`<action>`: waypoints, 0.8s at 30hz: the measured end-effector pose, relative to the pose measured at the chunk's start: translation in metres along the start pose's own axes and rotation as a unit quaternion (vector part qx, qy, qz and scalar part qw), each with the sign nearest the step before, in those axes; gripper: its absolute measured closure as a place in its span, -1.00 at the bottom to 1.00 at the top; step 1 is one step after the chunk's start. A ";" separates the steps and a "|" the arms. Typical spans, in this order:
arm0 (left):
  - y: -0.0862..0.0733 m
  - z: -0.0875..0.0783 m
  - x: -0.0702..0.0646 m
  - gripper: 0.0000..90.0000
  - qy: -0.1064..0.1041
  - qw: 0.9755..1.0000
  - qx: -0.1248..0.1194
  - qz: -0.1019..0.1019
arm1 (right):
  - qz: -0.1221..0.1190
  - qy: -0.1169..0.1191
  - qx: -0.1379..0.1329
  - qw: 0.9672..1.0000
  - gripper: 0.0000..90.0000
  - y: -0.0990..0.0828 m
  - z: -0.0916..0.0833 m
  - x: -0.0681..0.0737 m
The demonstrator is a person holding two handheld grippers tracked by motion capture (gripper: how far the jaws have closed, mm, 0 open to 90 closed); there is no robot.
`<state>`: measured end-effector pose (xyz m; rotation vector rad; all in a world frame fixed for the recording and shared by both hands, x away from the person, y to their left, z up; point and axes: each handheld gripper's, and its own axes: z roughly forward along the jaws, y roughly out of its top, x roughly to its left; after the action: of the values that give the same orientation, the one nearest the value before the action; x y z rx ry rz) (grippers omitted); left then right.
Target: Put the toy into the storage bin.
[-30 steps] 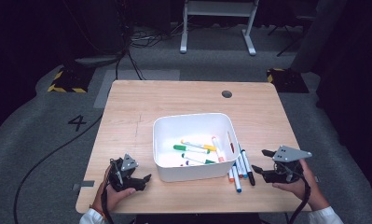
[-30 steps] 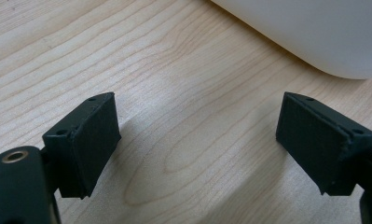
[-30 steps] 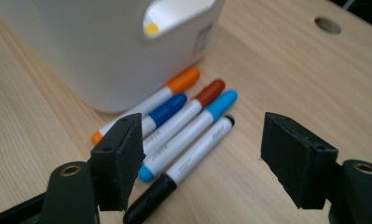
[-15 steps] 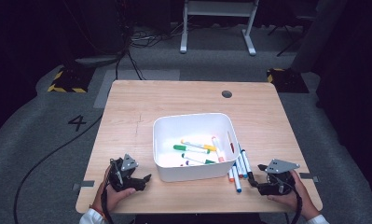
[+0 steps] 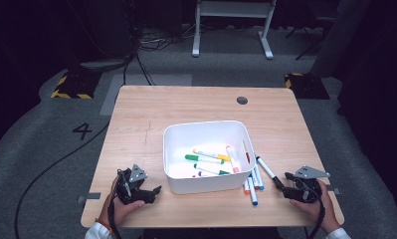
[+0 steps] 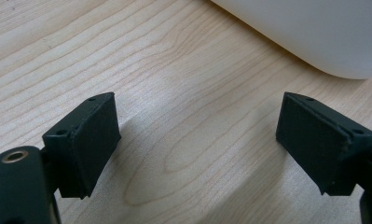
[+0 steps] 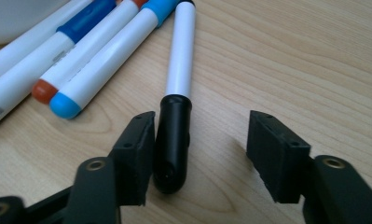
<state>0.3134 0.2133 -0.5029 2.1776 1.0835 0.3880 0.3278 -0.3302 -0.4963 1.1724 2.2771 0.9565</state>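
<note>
right gripper view: jaws closing round black-capped marker [image 7: 176,116]

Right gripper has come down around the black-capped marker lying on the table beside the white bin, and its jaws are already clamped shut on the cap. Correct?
Not quite. The right gripper has the black-capped marker between its jaws, which have just been closing, but they are not clamped: the right gripper view shows one pad beside the cap and a clear gap to the other. The marker does lie on the table beside the white bin.

The table [image 5: 196,107] is surfaced in light, matt wood with visible grain. The bin [image 5: 206,134] is moulded in smooth white plastic. The black-capped marker [image 7: 176,93] is finished in glossy plastic (cap included), and the right gripper [image 7: 200,149] is fitted with matt black pads.
</note>
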 end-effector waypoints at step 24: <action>0.001 0.001 0.001 -0.71 -0.003 1.000 0.000 0.005 | 0.034 -0.013 -0.028 0.999 0.67 0.002 0.010 -0.020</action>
<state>0.3146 0.2134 -0.5029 2.1847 1.0691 0.3850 0.3464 -0.3424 -0.5006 1.2370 2.1883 1.0177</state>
